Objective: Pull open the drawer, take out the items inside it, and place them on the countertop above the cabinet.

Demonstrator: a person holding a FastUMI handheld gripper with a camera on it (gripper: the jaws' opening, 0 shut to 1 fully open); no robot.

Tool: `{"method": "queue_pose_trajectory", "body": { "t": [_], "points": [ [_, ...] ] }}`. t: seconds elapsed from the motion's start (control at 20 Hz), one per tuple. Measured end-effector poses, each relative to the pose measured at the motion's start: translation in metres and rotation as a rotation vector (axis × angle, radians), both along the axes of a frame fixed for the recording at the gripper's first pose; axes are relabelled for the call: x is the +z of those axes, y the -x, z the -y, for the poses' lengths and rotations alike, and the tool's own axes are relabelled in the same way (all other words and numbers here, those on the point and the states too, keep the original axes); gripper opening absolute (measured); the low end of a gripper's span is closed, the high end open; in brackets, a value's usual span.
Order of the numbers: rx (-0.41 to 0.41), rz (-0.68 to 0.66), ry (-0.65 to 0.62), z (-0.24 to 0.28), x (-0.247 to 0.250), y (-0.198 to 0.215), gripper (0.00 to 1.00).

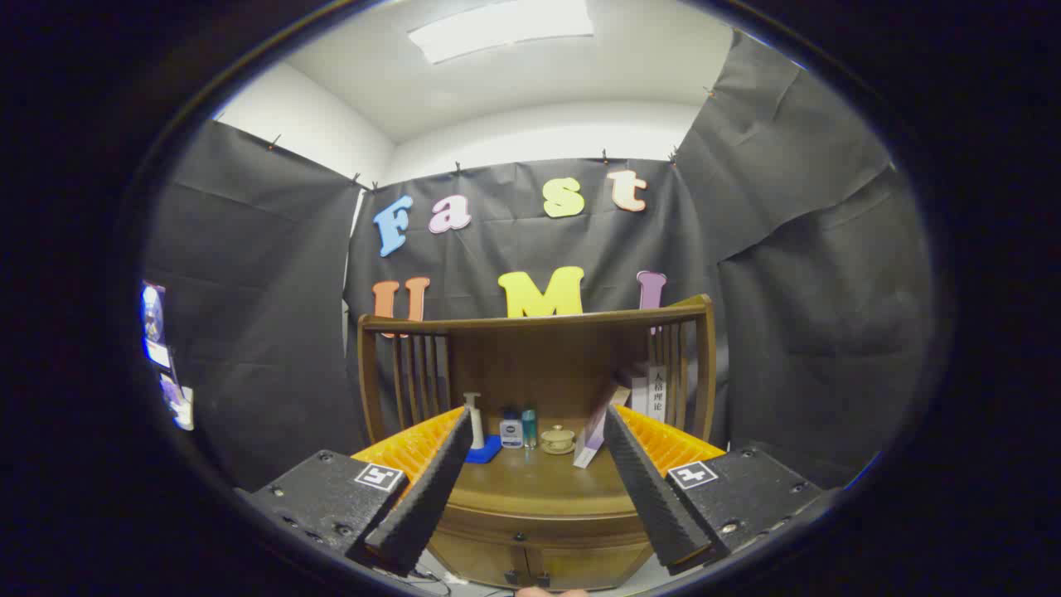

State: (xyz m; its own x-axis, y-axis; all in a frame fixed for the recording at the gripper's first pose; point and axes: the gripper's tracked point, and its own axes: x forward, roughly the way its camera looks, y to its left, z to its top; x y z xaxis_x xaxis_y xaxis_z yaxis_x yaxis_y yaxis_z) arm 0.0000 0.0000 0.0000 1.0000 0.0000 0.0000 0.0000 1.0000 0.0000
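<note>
Holding the tongs (530,485) spread wide with nothing between their fingers, I keep them level and aimed straight at the wooden cabinet (535,506), well short of touching it. I judge this an approach pose: the gap is open because the first job is a handle, not an object, and I want room to close around it.

Beyond the fingertips lies the surface (530,477) on top of the cabinet, backed by a curved wooden rail with slats (535,319). Standing at the rear of it, seen between the two fingers, are a white pump bottle (475,419) on a blue pad (483,450), a small clear bottle (511,431), a teal bottle (529,427) and a lidded cup (558,439). A leaning box (593,435) sits just past the right finger, with a labelled book (656,396) upright behind it. They are pushed back against the rail, which leaves the front strip of the surface bare, a sensible landing place for whatever comes out.

The drawer itself I cannot pick out for certain; the cabinet front (530,560) shows below and between the fingers, with small dark knobs (526,574) low down, and everything there looks shut. Its contents are hidden. My next move, I reckon, means dropping the tongs lower to find the pull.
</note>
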Motion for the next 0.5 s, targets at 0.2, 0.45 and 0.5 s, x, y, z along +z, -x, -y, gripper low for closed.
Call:
{"method": "queue_pose_trajectory", "body": {
  "t": [0.2, 0.45, 0.5],
  "points": [
    [0.012, -0.012, -0.074, -0.008, -0.004, -0.007, 1.00],
    [-0.015, -0.003, -0.083, -0.001, -0.001, -0.014, 1.00],
    [-0.018, 0.000, -0.077, -0.001, 0.000, -0.014, 0.99]
  ]
}}
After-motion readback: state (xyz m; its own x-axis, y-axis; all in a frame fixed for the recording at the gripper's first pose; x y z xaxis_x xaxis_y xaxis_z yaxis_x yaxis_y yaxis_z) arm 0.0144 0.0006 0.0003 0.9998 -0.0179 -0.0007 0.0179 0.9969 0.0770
